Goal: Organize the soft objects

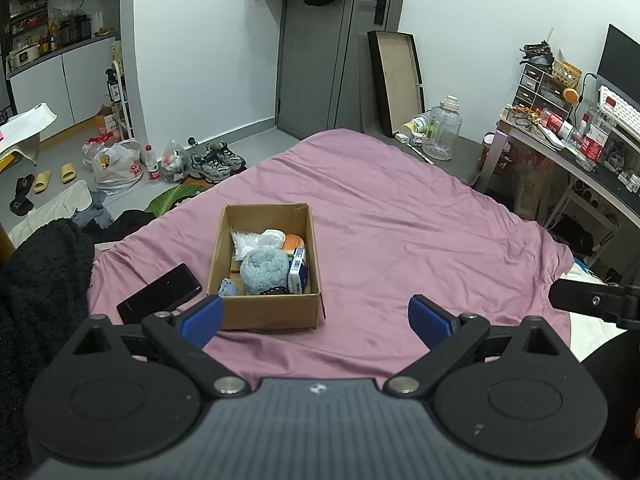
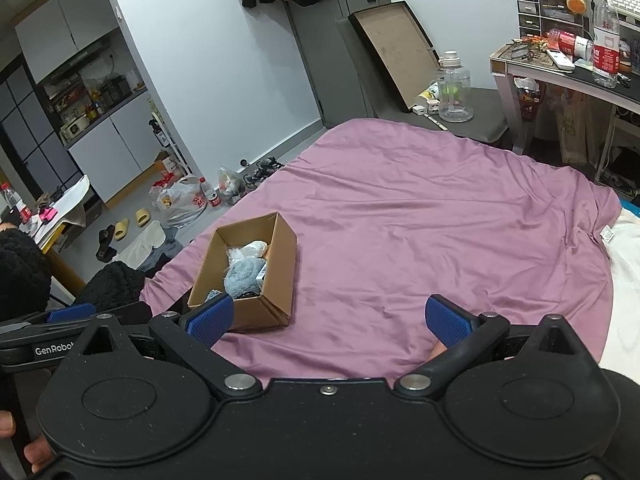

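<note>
Both the left gripper and right gripper hang spread wide and empty over the pink bedsheet; left of centre, the cardboard box holds a fluffy blue bundle, perhaps a towel.

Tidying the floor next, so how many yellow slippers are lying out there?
2. Both yellow slippers lie side by side on the grey floor left of the bed: one beside the black sandals, the other nearer the plastic bag. Others could be hidden behind the clutter.
</note>
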Tool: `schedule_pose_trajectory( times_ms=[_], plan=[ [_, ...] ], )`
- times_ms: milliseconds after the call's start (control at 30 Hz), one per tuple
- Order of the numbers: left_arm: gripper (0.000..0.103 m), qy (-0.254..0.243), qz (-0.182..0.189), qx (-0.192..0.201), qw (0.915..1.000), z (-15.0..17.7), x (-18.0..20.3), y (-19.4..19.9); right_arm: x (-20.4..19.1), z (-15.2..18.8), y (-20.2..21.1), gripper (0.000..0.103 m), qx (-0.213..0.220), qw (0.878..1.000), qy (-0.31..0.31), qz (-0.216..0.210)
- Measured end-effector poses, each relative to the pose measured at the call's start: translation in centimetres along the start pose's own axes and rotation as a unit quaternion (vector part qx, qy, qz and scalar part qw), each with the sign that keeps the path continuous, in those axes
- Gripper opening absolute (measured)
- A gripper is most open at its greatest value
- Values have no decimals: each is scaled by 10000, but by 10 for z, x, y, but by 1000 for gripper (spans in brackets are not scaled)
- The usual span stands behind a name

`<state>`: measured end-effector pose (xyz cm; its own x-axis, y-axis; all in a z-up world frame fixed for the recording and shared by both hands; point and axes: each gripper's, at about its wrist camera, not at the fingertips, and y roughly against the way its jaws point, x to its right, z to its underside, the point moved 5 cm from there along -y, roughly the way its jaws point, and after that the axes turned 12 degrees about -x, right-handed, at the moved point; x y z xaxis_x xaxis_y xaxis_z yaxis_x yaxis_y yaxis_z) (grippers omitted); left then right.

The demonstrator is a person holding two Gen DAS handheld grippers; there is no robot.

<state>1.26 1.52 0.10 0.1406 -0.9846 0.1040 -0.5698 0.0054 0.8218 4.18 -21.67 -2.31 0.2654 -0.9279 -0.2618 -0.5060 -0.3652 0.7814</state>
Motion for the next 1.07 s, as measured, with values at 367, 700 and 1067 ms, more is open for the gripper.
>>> schedule_pose_trajectory(
  times_ms=[367,700,1067],
  plan=[
    [98,7,6,-20,10000,0,-2,-1,0,-1,1,103,-1,10000,5,-8],
    [98,-17,-44,-19,10000,1,0,-3,0,-1,1,103,-2,10000,2,-11],
    [98,-63,5,32,10000,2,0,-3,1,-2,-1,103,2,10000,-25,11]
  ],
)
